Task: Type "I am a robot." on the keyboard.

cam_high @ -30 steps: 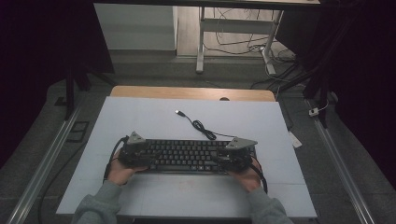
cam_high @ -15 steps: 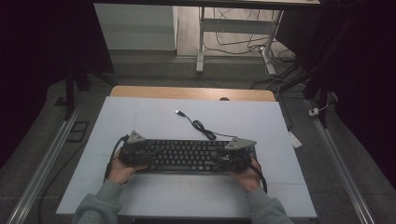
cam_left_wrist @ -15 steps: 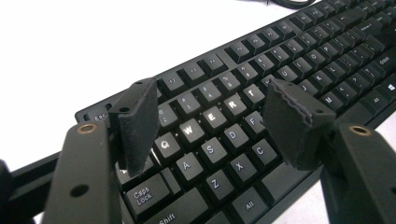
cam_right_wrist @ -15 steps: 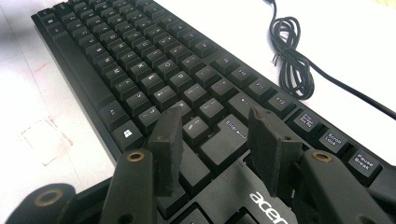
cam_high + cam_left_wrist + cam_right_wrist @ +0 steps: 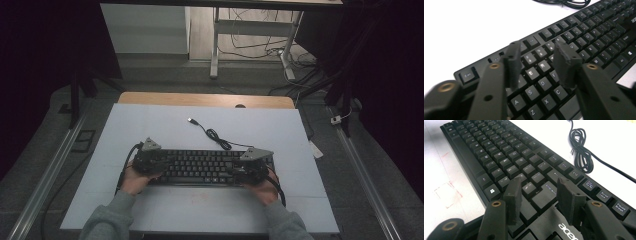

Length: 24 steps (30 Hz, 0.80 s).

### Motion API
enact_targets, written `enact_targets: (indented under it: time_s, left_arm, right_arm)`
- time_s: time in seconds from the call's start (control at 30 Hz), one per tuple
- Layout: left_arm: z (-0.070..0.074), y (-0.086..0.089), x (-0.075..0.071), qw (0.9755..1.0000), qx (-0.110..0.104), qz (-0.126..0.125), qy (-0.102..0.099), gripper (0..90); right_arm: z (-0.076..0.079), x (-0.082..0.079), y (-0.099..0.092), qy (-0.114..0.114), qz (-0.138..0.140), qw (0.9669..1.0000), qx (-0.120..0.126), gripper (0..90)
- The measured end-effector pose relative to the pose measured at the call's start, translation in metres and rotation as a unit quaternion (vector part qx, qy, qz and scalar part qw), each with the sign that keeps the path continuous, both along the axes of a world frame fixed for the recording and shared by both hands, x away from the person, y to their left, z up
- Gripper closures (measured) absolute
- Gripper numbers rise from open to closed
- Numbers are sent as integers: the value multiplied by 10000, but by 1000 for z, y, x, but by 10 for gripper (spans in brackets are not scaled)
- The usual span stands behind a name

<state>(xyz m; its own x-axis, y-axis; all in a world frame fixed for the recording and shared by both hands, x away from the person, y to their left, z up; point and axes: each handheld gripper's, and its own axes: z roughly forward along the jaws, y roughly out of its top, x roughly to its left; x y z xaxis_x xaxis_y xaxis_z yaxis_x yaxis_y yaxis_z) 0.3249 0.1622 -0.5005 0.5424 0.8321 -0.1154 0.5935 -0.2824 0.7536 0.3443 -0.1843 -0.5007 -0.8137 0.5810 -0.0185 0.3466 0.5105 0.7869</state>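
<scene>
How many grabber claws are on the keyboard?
2: the left gripper over the keyboard's left end, the right gripper over its right end.
</scene>
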Motion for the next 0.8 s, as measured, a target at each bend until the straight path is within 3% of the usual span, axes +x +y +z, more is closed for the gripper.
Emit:
enact_targets:
  time_s: [0.23,0.8]
  left_arm:
    - [-3,-10,6,9996,29,-254,111,883]
    - [-16,-32,16,9985,214,-407,304,892]
  right_arm:
    - [0,0,0,14,-10,10000,-22,550]
    - [-1,0,2,16,8,10000,-24,548]
